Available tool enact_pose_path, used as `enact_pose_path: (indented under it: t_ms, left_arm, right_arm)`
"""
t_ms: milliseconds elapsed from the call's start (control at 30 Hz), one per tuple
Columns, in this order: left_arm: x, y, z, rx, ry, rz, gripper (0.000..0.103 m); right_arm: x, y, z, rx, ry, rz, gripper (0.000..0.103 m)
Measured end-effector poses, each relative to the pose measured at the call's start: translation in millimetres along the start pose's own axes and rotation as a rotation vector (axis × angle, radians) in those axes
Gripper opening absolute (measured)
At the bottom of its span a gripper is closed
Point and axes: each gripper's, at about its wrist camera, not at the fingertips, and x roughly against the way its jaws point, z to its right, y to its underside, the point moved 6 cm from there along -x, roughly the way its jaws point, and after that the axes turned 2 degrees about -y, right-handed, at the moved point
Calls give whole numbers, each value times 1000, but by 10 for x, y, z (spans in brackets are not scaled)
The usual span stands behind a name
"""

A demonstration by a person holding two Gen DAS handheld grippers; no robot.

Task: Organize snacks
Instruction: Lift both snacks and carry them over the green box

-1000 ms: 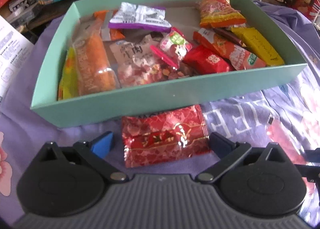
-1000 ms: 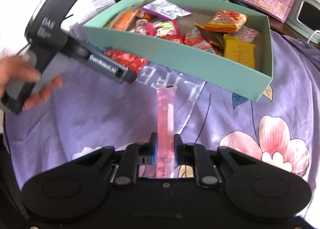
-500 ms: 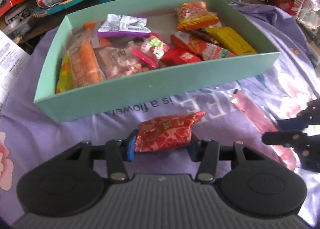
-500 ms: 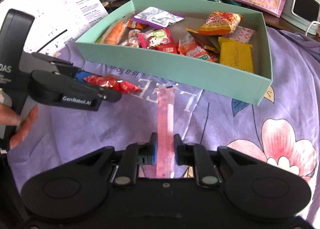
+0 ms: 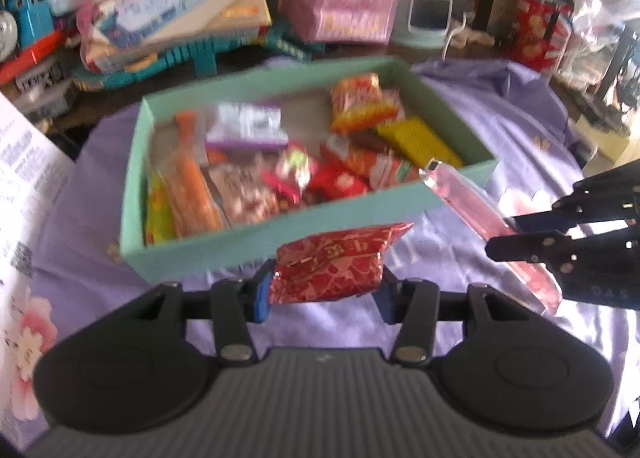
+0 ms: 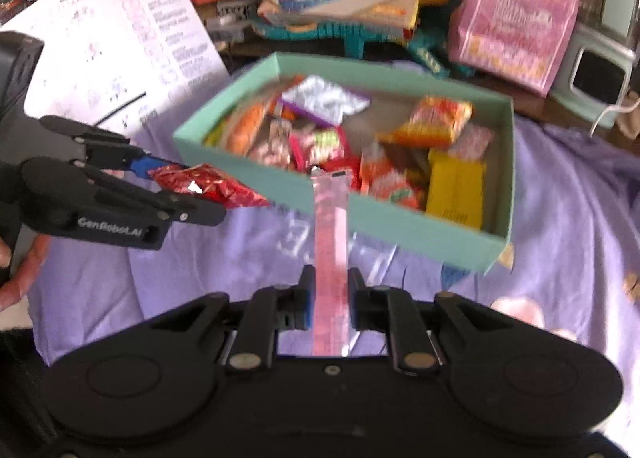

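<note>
My left gripper (image 5: 322, 292) is shut on a red foil snack packet (image 5: 332, 266) and holds it above the purple cloth, in front of the mint green box (image 5: 224, 246). It also shows in the right wrist view (image 6: 208, 185). My right gripper (image 6: 328, 298) is shut on a long pink snack stick (image 6: 330, 234), whose far tip reaches over the box's near wall (image 6: 384, 221). The stick also shows in the left wrist view (image 5: 472, 209). The box holds several snack packets.
A purple floral cloth (image 5: 520, 129) covers the table. Behind the box lie toy boxes (image 5: 180, 17), a pink bag (image 6: 516, 9), a small mint appliance (image 6: 596, 77) and a white printed sheet (image 6: 120, 37) at the left.
Both grippers have risen with their snacks. The red packet and the pink stick are higher off the cloth and closer to the box's near wall.
</note>
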Motion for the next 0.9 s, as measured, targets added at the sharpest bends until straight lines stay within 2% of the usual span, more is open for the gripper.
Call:
enact_pose_path:
  t_ms: [133,267,567,767,833,900]
  left_arm:
    - [141,-286,-73,-7,-9,60,49]
    - [64,-585,-170,-28,-29,74,49]
    - [-540,-1111,-341,-33,-32,45,49]
    - [-1051,-1303,-391,-43,-33,10,51]
    - [-1191,-1324,-399,-47,-34,-8,56]
    - [-1268,-1329,-410,-49,-50,-17,75]
  right_arm:
    - [83,-278,11,16,33,36,16]
    - [41,-570,85,9,60,59,16]
    - [-535,-1261,476,-69,66,63,16]
    - [-1053,-1474,677,-88,66,35,16]
    - [-1200,-1502,736,-94,63,24,17]
    - [-1324,-1515,786,-106,65,12,24]
